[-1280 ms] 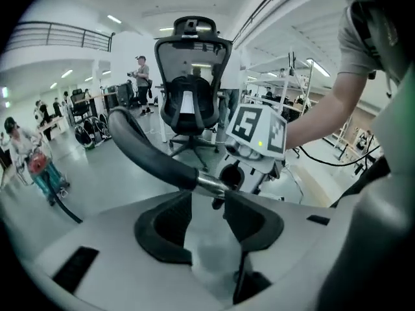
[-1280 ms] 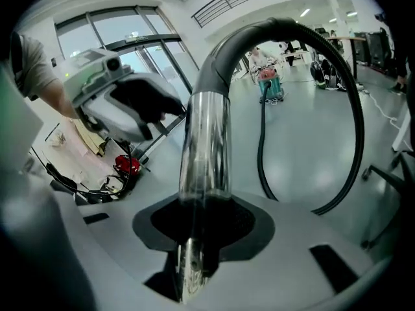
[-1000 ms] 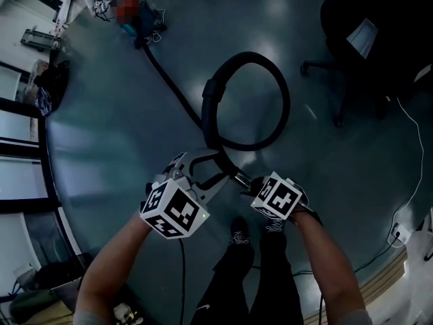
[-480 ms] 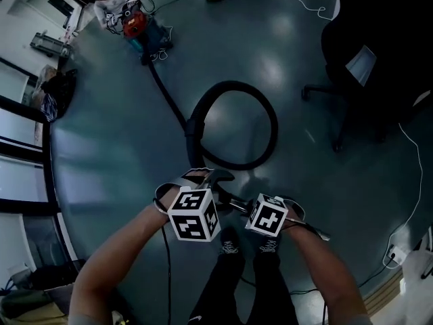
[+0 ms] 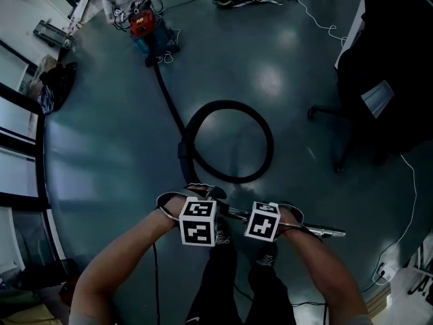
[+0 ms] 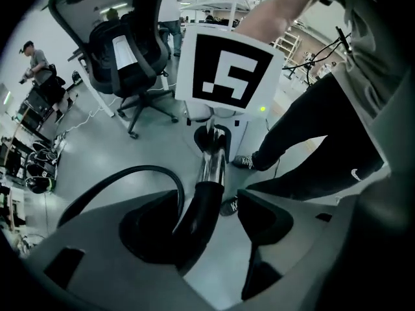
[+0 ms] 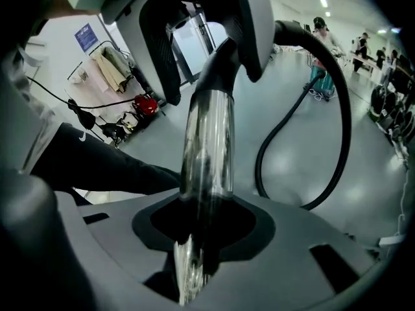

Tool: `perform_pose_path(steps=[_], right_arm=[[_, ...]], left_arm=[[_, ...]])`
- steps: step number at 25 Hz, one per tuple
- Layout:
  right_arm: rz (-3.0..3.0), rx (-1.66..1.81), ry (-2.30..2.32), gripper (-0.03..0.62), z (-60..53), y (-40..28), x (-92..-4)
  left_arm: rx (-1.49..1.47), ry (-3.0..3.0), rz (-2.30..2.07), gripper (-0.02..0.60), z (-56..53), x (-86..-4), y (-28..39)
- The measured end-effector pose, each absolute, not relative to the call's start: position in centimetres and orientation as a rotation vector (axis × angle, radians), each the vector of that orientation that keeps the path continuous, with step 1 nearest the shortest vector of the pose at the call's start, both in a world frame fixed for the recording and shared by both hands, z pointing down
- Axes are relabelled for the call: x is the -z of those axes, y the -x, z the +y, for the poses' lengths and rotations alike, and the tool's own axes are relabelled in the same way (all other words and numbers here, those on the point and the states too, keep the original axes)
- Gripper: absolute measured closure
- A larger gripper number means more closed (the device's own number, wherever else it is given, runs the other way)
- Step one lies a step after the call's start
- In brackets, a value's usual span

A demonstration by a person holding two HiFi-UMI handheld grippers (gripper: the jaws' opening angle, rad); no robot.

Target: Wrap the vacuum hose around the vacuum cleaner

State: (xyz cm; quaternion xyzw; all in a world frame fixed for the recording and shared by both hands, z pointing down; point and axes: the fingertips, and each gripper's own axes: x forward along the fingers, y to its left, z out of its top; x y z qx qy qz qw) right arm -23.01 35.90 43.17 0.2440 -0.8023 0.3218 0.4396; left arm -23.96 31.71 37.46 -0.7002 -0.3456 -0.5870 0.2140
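Clamped in the right gripper (image 7: 204, 224), jaws closed snugly round it: the chrome wand (image 7: 207, 141). Between the wide-spread jaws of the left gripper (image 6: 217, 207), loose and unpressed, nearer the left jaw: the hose's black cuff (image 6: 198, 220). On the grey floor (image 5: 108, 147) ahead, in one round loop: the vacuum hose (image 5: 270, 144), trailing off to the red-topped vacuum cleaner (image 5: 145, 27), well apart from both grippers.

The far vacuum cleaner (image 5: 147, 32) is too small to show any detail
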Motion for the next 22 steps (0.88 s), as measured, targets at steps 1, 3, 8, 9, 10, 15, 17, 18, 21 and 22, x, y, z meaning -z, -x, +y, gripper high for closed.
perform_pose_path(steps=[1,3,8,9,10,15,17,18,21,22], right_arm=[[-1.978,-0.796,-0.606,0.465,35.0,22.6,-43.3],[-1.956,-0.799,-0.606,0.465,33.0,22.3,-43.5],[-1.921,-0.814,-0.593,0.467,29.2,22.8,-44.5],[-1.911,-0.812,-0.586,0.467,28.4,23.1,-44.6],[-1.898,-0.809,-0.574,0.467,27.6,23.4,-44.7],[-1.797,-0.773,-0.477,0.466,24.6,24.2,-45.1],[-1.762,-0.755,-0.435,0.467,23.6,24.3,-45.2],[-1.75,-0.749,-0.417,0.467,23.3,24.3,-45.3],[-1.735,-0.748,-0.39,0.467,22.4,24.3,-45.2],[-1.736,-0.751,-0.39,0.466,22.1,24.3,-45.2]], left_arm=[[1.634,1.957,-0.961,0.291,30.7,-37.8,23.9],[1.636,1.979,-0.973,0.291,28.7,-38.8,24.2],[1.647,2.007,-1.013,0.291,24.7,-41.9,25.9],[1.649,2.018,-1.022,0.291,23.9,-42.3,26.2],[1.653,2.029,-1.031,0.291,23.2,-42.7,26.7],[1.673,2.096,-1.114,0.292,20.4,-43.9,28.5],[1.671,2.111,-1.144,0.293,19.7,-44.4,29.1],[1.674,2.113,-1.156,0.293,19.5,-44.7,29.3],[1.674,2.122,-1.155,0.306,18.6,-45.6,29.4],[1.664,2.128,-1.141,0.325,18.2,-45.9,29.3]])
